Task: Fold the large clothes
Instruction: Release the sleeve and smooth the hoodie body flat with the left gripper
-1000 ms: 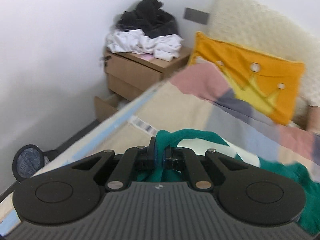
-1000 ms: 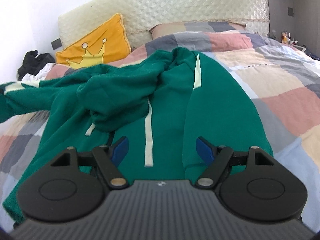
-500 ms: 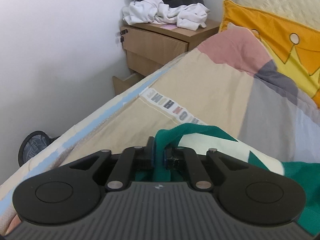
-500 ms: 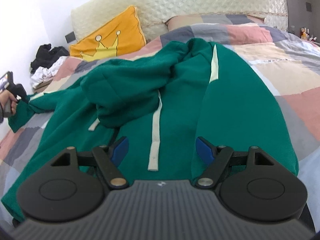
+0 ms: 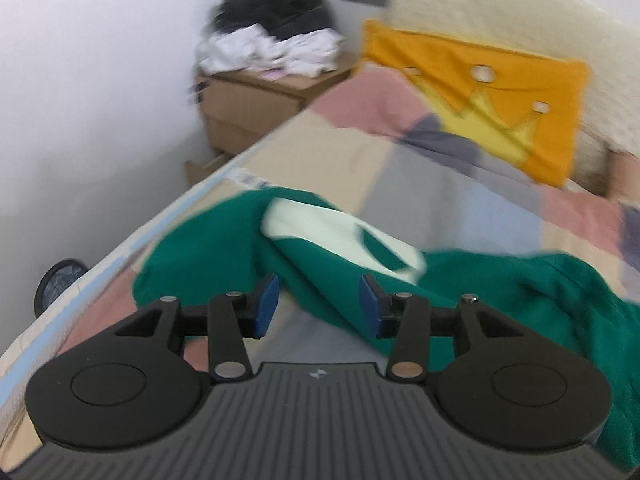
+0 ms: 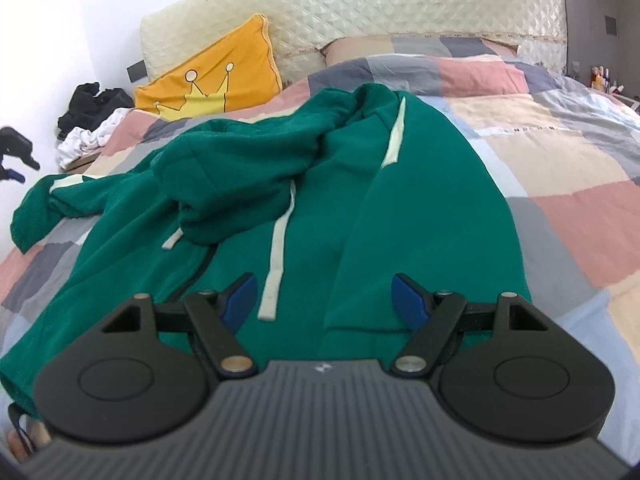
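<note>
Green hoodie (image 6: 280, 184) is lying spread over the patchwork quilt (image 6: 560, 168) in front of you, its hood bunched near the middle and its pale drawstrings trailing down the front. Your left gripper (image 5: 318, 304) has just been opening its jaws; the blue pads are now standing apart with the sleeve (image 5: 320, 236) lying on the quilt between and beyond them, neither pad pressing on it. That sleeve, with its cream panel, is resting near the bed's left edge, close to the light blue border. Your right gripper (image 6: 324, 296) is hanging over the hoodie's lower hem with its jaws spread wide and gripping nothing; green fabric is showing between the pads but you are not touching it. Behind the garment an orange crown pillow (image 6: 216, 80) is leaning against the quilted cream headboard (image 6: 400, 4). Off to the left, a wooden nightstand (image 5: 256, 108) is carrying a heap of black and white clothes (image 5: 272, 44).
</note>
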A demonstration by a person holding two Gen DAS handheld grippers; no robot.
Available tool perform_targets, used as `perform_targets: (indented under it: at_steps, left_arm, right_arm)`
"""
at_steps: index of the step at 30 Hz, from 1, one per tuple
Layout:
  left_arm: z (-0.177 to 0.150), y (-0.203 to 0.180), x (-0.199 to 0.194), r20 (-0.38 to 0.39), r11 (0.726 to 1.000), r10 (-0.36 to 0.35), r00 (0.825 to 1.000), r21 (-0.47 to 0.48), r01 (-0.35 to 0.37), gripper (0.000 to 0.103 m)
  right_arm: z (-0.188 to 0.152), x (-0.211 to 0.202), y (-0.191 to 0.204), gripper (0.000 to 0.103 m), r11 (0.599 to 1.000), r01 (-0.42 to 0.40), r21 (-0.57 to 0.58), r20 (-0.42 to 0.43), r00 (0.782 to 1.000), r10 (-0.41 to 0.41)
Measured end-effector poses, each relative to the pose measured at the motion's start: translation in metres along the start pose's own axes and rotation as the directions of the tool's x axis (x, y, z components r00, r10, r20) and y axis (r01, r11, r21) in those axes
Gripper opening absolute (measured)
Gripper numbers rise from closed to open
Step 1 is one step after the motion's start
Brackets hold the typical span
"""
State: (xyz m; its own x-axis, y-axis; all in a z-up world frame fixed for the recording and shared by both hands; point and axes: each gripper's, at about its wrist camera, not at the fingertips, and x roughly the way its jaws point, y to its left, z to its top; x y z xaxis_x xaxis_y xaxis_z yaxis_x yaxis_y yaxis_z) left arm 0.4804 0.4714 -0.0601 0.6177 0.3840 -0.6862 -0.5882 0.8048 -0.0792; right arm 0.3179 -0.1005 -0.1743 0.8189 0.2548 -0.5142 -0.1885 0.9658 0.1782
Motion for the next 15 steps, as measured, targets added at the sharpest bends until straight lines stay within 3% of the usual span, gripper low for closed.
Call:
perform_targets:
  at_steps: [4, 8, 12, 15]
  left_arm:
    - [-0.035, -0.056, -0.046, -0.011, 0.989, -0.096, 0.995, 0.110, 0.097, 0.050]
    - [-0.078, -0.114, -0.090, -0.030, 0.962, -0.203, 0.979, 0.183, 0.205, 0.050]
    - [-0.126, -0.165, -0.125, -0.067, 0.925, -0.316, 0.946, 0.199, 0.323, 0.050]
    - [-0.163, -0.202, -0.150, -0.098, 0.887, -0.403, 0.910, 0.205, 0.414, 0.050]
  right_arm:
    - [-0.008, -0.011, -0.011, 0.075, 0.999, -0.030, 0.017, 0.000, 1.000, 0.030]
    - [-0.013, -0.018, -0.020, 0.075, 0.999, -0.024, 0.037, 0.002, 1.000, 0.024]
    - [-0.018, -0.010, -0.023, 0.074, 0.999, 0.011, 0.032, -0.045, 0.999, -0.009]
    - [-0.024, -0.002, -0.028, 0.067, 0.999, 0.023, 0.040, -0.079, 0.997, -0.020]
